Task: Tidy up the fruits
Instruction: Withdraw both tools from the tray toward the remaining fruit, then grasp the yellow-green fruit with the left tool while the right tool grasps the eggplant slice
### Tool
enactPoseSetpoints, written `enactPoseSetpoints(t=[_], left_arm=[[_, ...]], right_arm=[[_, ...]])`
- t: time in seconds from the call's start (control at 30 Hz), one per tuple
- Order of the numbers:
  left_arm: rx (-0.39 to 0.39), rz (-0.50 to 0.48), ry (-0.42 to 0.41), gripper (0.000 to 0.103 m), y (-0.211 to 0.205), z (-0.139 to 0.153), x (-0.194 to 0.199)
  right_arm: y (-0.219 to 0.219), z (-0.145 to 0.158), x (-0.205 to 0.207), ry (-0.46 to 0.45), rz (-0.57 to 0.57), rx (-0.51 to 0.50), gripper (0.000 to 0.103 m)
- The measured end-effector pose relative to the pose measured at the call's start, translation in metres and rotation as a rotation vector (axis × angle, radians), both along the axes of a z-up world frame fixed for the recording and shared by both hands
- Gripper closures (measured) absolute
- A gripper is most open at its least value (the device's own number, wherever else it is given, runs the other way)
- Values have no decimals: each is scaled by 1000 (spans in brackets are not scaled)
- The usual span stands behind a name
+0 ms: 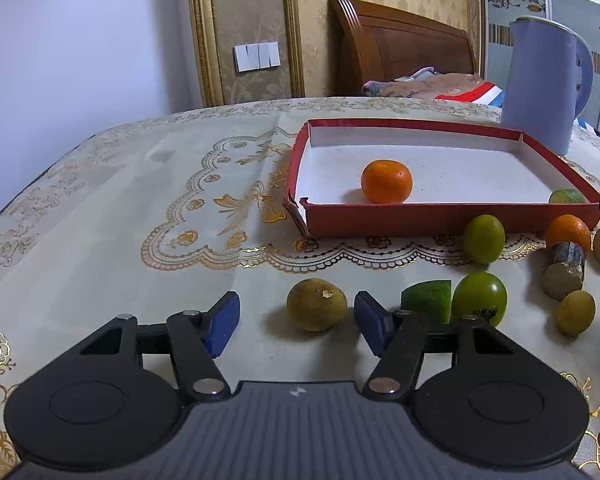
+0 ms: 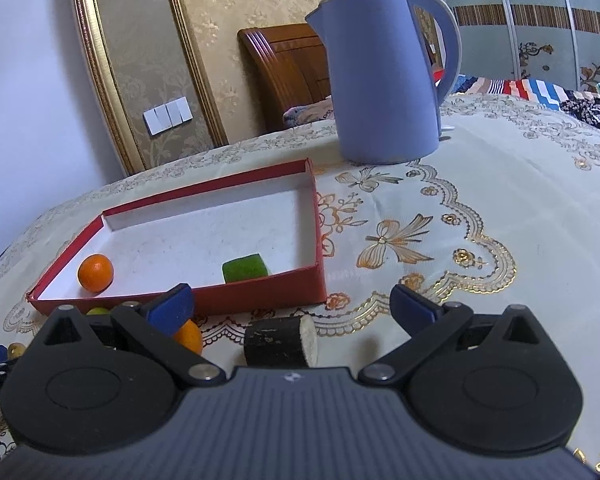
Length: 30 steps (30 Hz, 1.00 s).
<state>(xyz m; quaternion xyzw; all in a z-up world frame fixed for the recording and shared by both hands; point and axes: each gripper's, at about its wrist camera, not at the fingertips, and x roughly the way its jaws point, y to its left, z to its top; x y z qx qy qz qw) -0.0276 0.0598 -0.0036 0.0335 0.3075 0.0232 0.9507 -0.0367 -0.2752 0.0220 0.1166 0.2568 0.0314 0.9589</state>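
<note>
**A:** Bedroom setup here: table under a cream tablecloth (image 1: 100,208) with gold butterfly print, wooden headboard (image 1: 400,44) and gold wallpaper behind. Then fingers outward: the left gripper (image 1: 296,322) has its blue pads (image 1: 222,326) partway apart, with a dull yellow-green citrus fruit (image 1: 317,304) sitting between and just past them. The pads aren't touching it, clear gap on both sides.

**B:** And the right one?

**A:** The right gripper (image 2: 294,306) stands wide, nothing held. A dark-skinned stick chunk with a pale cut end, sugarcane I reckon (image 2: 280,342), lies just in front of it. Past that, the shallow red box (image 1: 440,218) with a white floor already holds an orange mandarin (image 1: 387,181) and a green wedge (image 2: 245,267). Still loose on the cloth: two green round fruits (image 1: 483,239), another green wedge (image 1: 427,300), a second orange (image 1: 568,232), a small yellow one (image 1: 575,312) and more cane pieces (image 1: 566,274). Blue kettle (image 2: 384,76) behind the box.

**B:** So how will that citrus handle?

**A:** My guess: light, firm rind with a bit of give, round, so it can roll or squirt out if pinched off-center. It has a rough scar on top. I'd take it across the widest middle, pads level, gentle squeeze. The box's low wall shouldn't need much lift.
</note>
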Motion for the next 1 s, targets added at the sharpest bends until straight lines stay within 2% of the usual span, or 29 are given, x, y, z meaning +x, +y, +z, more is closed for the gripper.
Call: enactPoseSetpoints(t=[0.3, 0.43, 0.7, 0.8, 1.0], left_arm=[[-38, 9, 4, 47, 6, -1, 1], [-54, 10, 4, 47, 8, -1, 2], [-62, 12, 5, 46, 11, -1, 3], [-72, 20, 3, 46, 12, 0, 5], [-47, 18, 5, 46, 9, 0, 8]], right_arm=[[-5, 0, -1, 1, -12, 5, 0], [-20, -1, -15, 22, 9, 32, 0], [-62, -9, -43, 91, -4, -37, 0], [-59, -10, -46, 90, 3, -75, 0], [-29, -7, -37, 73, 62, -80, 0]])
